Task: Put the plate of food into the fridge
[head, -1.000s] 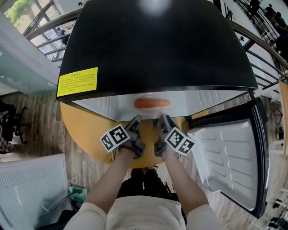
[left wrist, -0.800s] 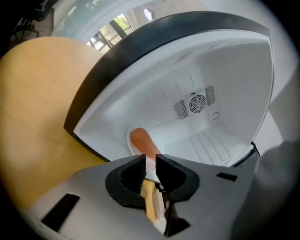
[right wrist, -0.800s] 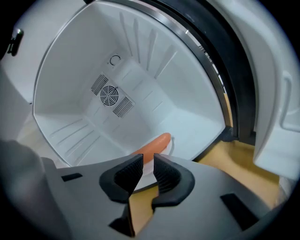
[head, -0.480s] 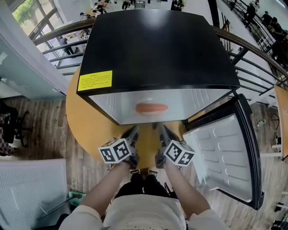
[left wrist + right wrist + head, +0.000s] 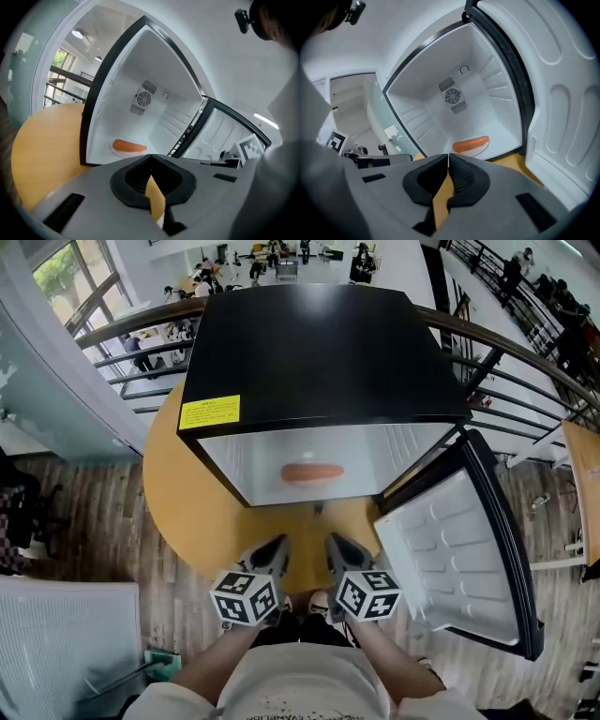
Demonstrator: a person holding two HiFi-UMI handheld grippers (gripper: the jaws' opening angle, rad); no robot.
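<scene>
An orange sausage (image 5: 312, 472) lies on a white plate (image 5: 123, 152) on the floor of the open black fridge (image 5: 309, 352). The fridge stands on a round wooden table (image 5: 178, 484). In the gripper views the sausage (image 5: 129, 146) (image 5: 471, 143) sits well ahead of the jaws. My left gripper (image 5: 272, 551) and right gripper (image 5: 337, 549) hover side by side over the table's near edge, outside the fridge. Both are shut, tips touching, with nothing held.
The fridge door (image 5: 459, 540) swings wide open to the right, its white inner liner facing up. A yellow label (image 5: 210, 412) is stuck on the fridge top. A metal railing (image 5: 506, 362) runs behind the table. Wooden floor lies below on the left.
Both grippers have drawn back from the fridge opening toward my body. The plate with the sausage has stayed inside the fridge. The view has pulled back too.
</scene>
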